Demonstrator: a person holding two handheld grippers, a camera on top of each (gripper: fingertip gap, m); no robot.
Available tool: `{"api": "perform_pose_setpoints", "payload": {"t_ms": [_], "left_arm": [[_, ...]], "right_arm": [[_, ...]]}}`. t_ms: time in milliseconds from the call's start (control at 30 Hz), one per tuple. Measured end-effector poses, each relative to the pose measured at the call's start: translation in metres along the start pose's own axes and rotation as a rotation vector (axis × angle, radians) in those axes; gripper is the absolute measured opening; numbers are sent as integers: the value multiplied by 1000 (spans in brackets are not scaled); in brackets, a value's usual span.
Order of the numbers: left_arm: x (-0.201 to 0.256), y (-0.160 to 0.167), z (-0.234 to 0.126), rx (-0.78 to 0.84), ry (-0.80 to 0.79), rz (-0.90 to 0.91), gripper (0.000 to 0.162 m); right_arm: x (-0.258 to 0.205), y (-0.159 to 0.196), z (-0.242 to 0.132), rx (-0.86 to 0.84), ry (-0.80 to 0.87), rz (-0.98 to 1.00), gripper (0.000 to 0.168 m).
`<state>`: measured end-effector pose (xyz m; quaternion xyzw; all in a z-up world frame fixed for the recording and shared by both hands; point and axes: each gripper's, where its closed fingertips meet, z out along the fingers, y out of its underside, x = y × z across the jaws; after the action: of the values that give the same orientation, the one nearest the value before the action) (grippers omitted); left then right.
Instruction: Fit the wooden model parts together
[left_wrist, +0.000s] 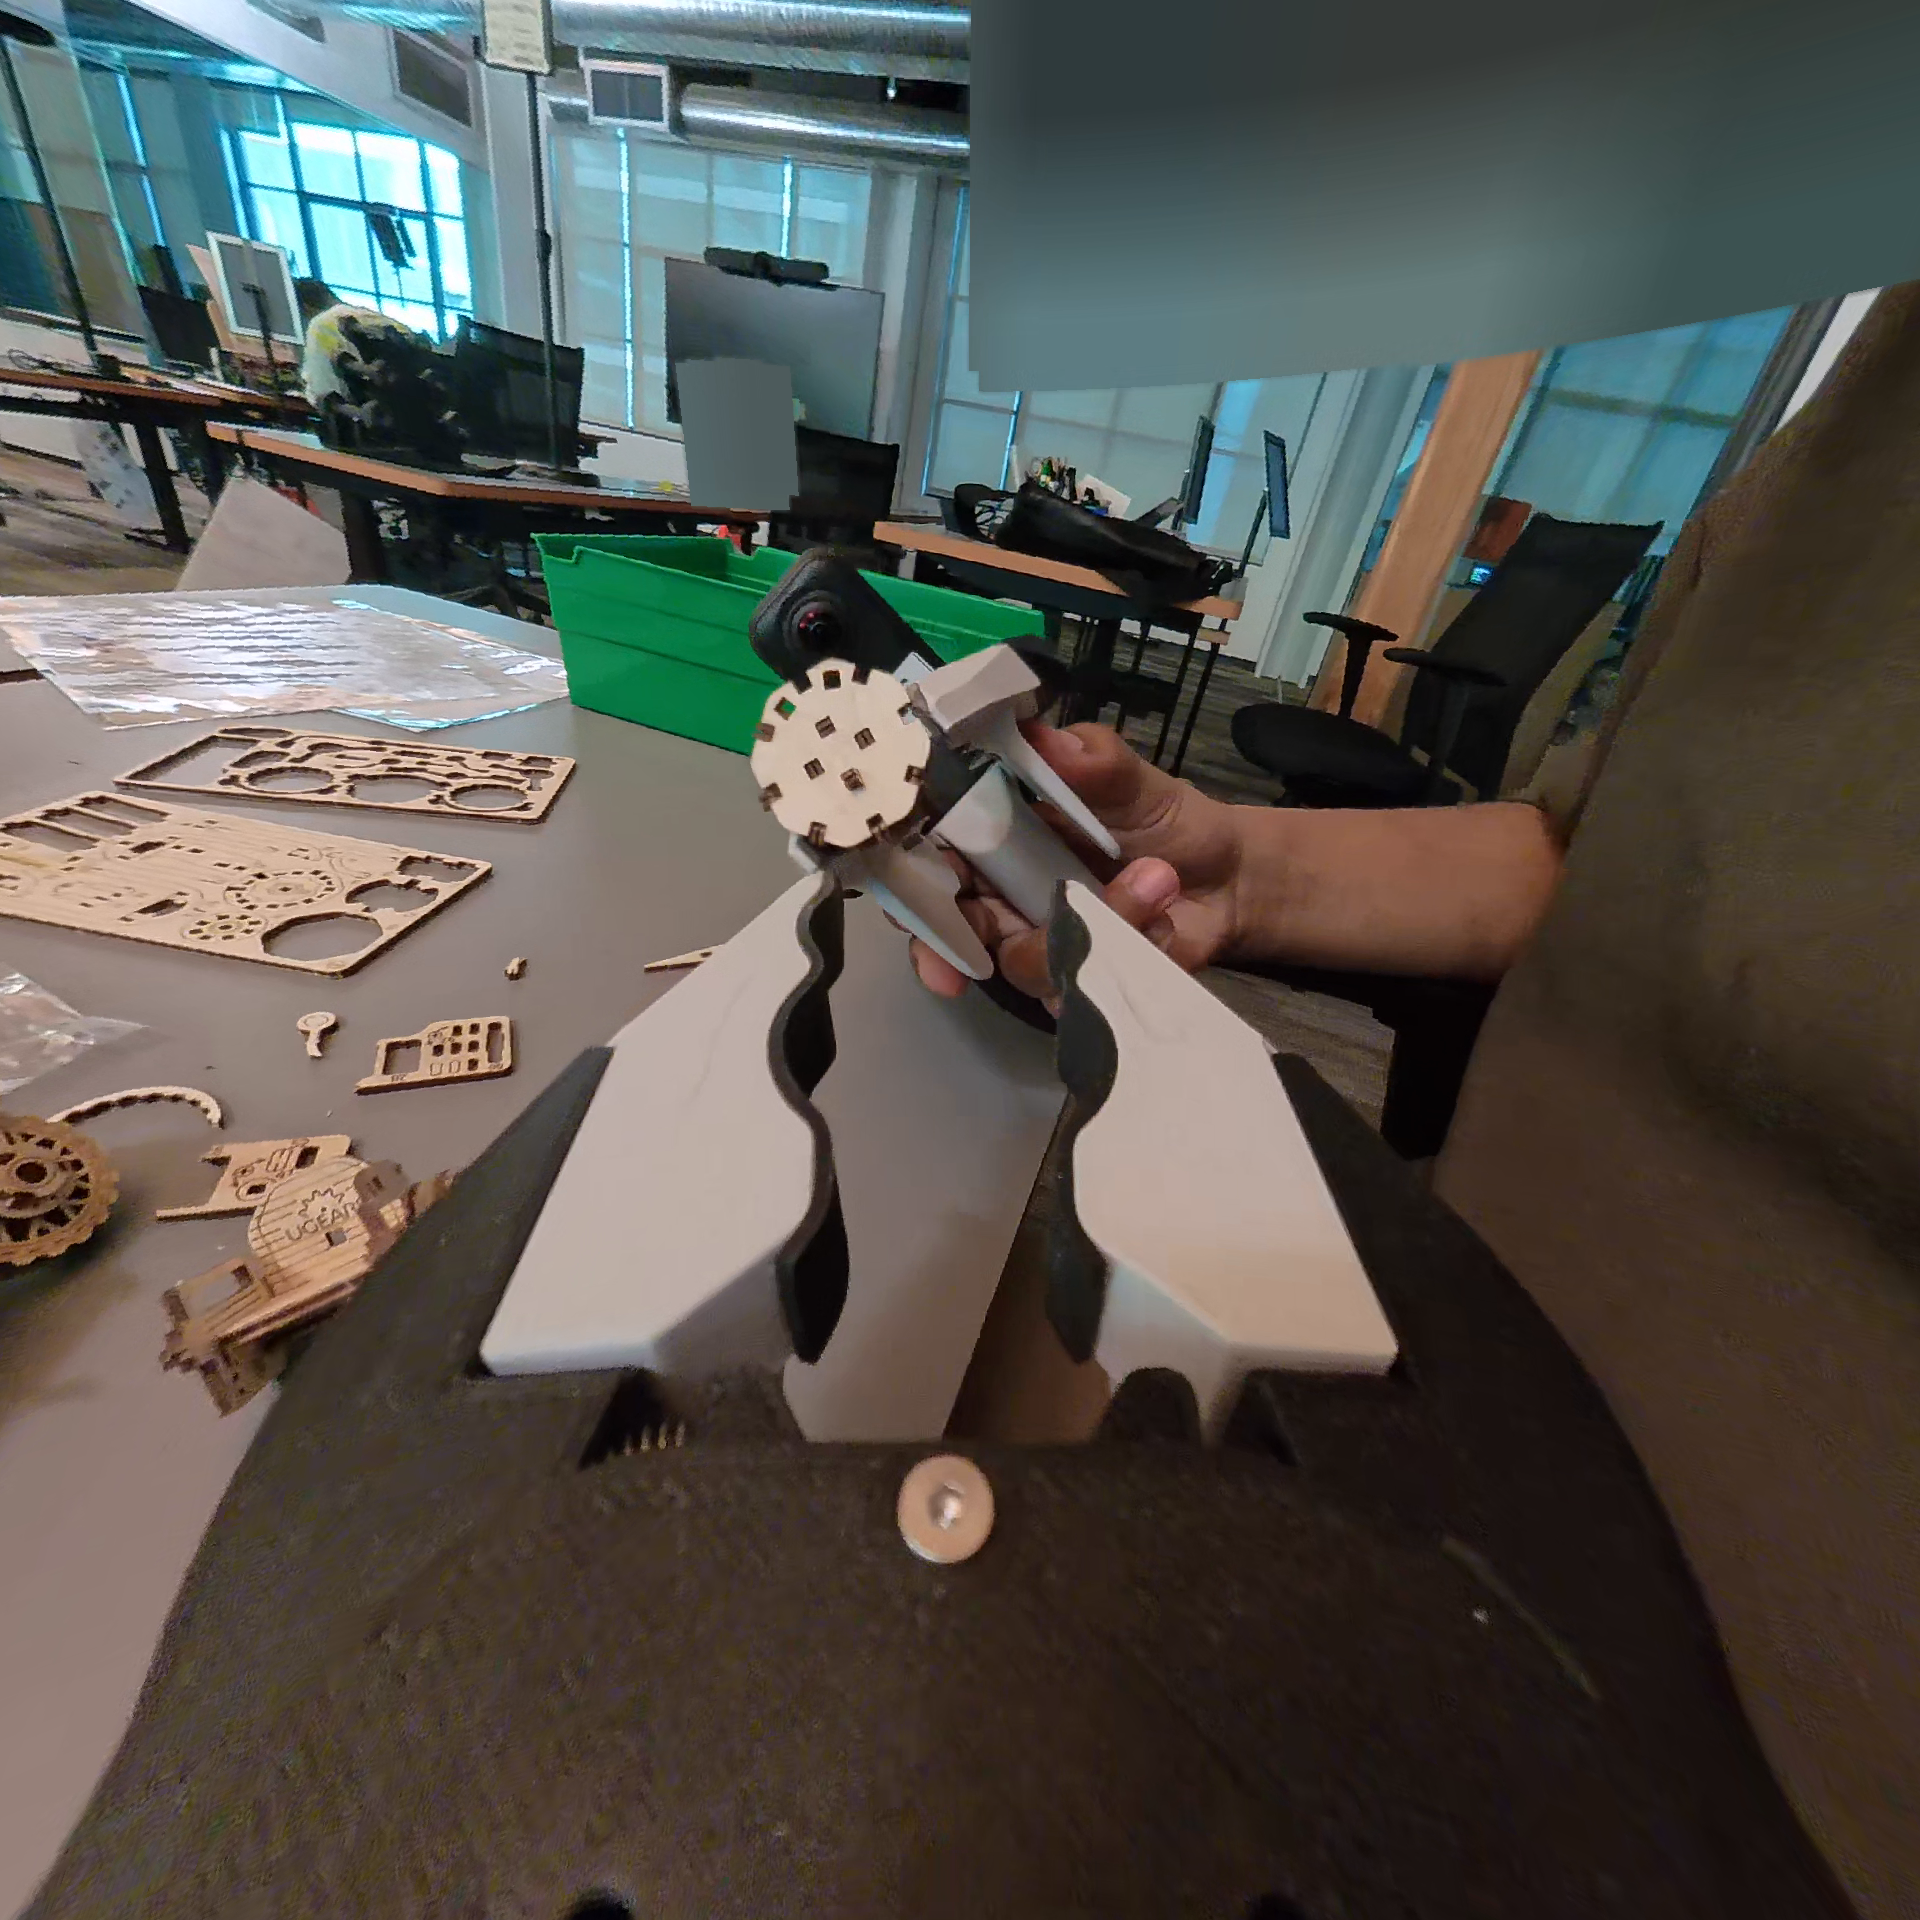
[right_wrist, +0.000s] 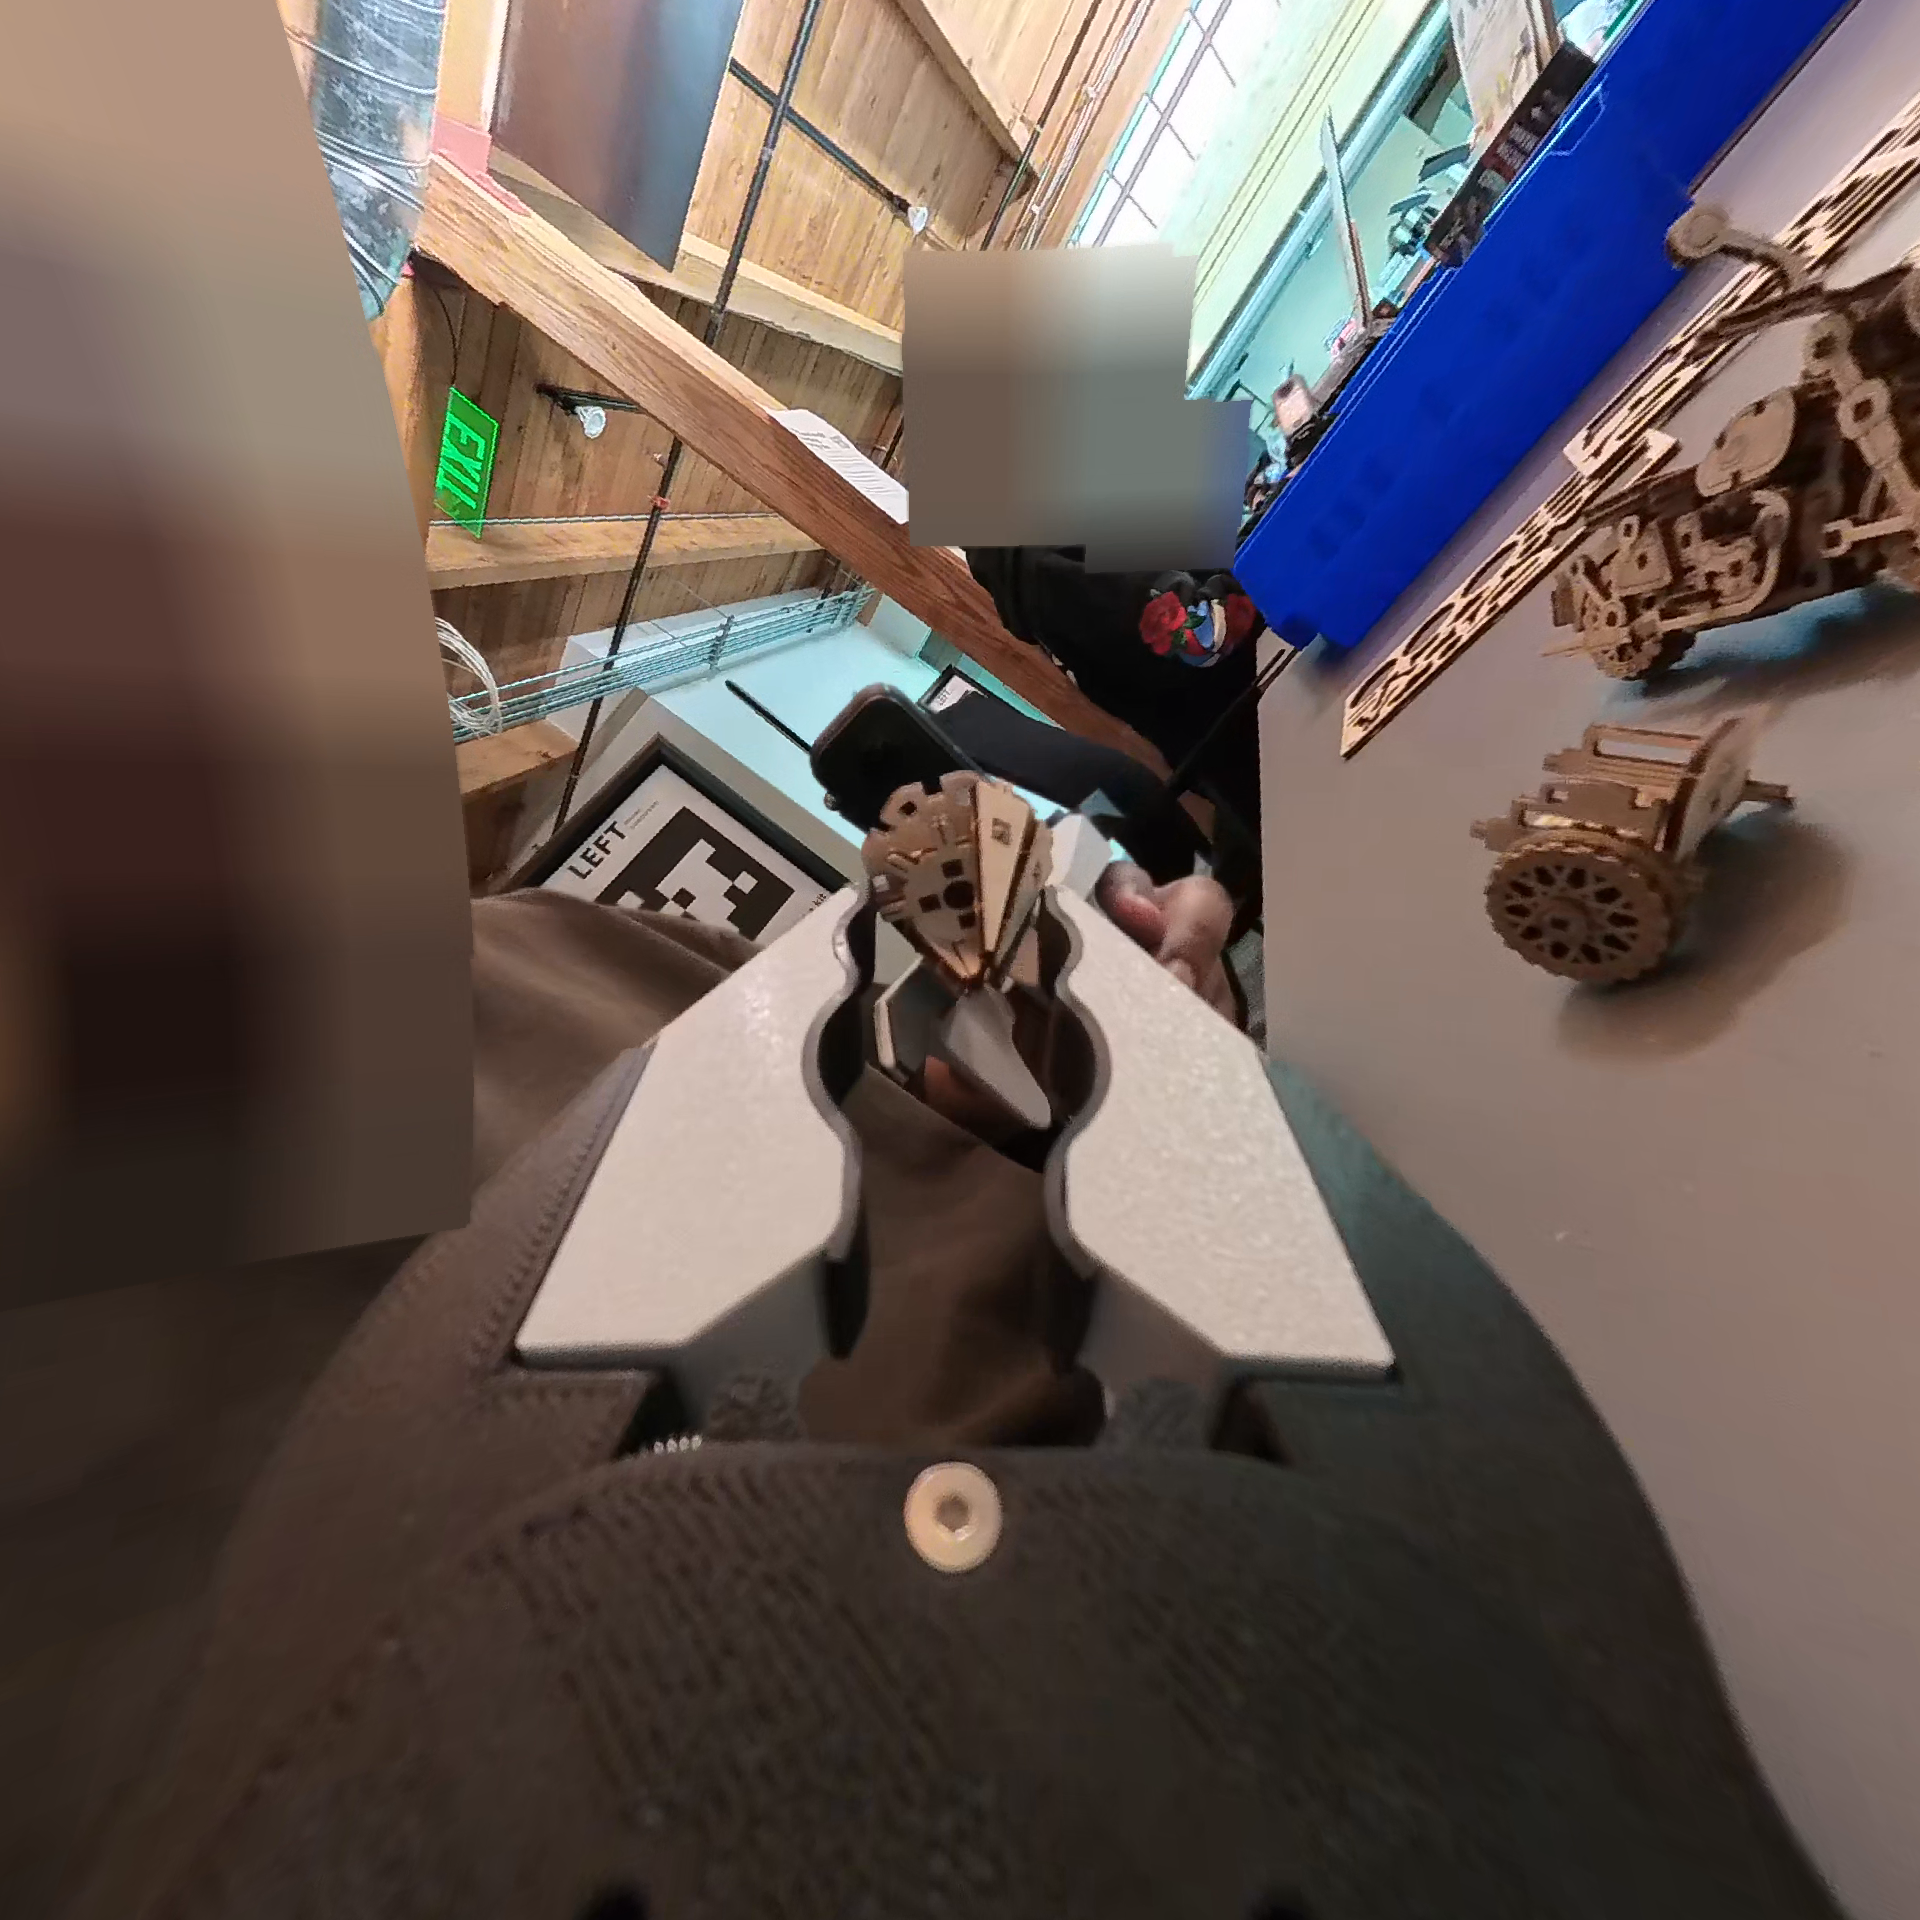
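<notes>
While the grey counter (left_wrist: 644, 935) lies strewn with punched wooden sheets (left_wrist: 239, 883) at 9 o'clock and loose cut-outs nearer the camera, the work itself is held up in the air, clear of the surface. In the left wrist view the right tool (left_wrist: 883, 831) sits at 12 o'clock, just past the left tool's tips, clenched on a slotted wooden disc (left_wrist: 840, 767) whose flat face is turned toward the left camera. The left tool (left_wrist: 940, 914) stands released and empty, its jaws spread apart, aimed straight at the disc, so it looks the one free to bring the next part. The right wrist view shows the disc assembly (right_wrist: 956, 873) edge-on at its own tips. A hand (left_wrist: 1101, 862) wraps the right tool's handle, forearm reaching in from 3 o'clock.
</notes>
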<state>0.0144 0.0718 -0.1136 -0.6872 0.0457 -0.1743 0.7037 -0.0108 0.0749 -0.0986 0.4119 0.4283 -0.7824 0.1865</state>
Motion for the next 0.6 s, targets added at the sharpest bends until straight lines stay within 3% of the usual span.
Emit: {"api": "perform_pose_setpoints", "payload": {"t_ms": [600], "left_arm": [[-9, 1, -16, 3, -89, -9, 33]], "right_arm": [[5, -5, 14, -9, -31, 21, 29]]}}
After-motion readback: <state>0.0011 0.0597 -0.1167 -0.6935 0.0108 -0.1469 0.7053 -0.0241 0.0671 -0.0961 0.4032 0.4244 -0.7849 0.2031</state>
